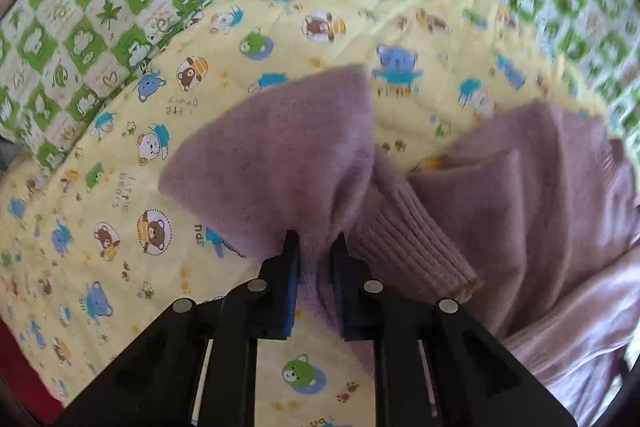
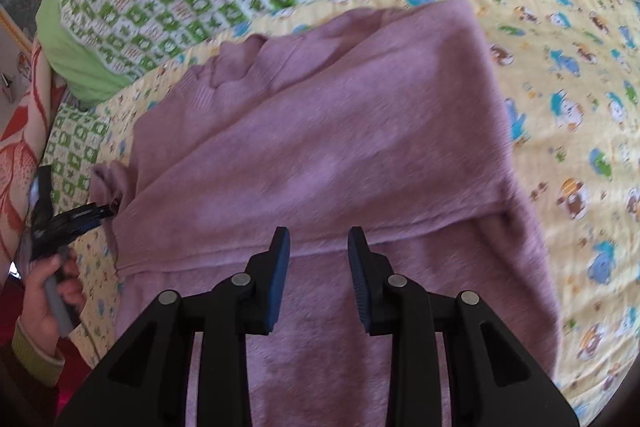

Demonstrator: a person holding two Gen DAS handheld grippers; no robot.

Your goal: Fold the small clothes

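Yellow bear-print quilt [image 2: 568, 75], mauve knit sweater [image 2: 320, 131] spread flat, sleeve bunched

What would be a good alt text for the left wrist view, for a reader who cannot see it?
The left tongs pinch a fold of a mauve knitted sweater, its ribbed cuff lying just beside them. The sweater lies on a yellow bear-print blanket, with a green checked quilt behind.

A mauve knitted sweater [image 2: 320, 147] lies partly folded on the yellow bear-print quilt [image 2: 580, 107], one ribbed cuff [image 1: 420, 247] bunched near its left edge.
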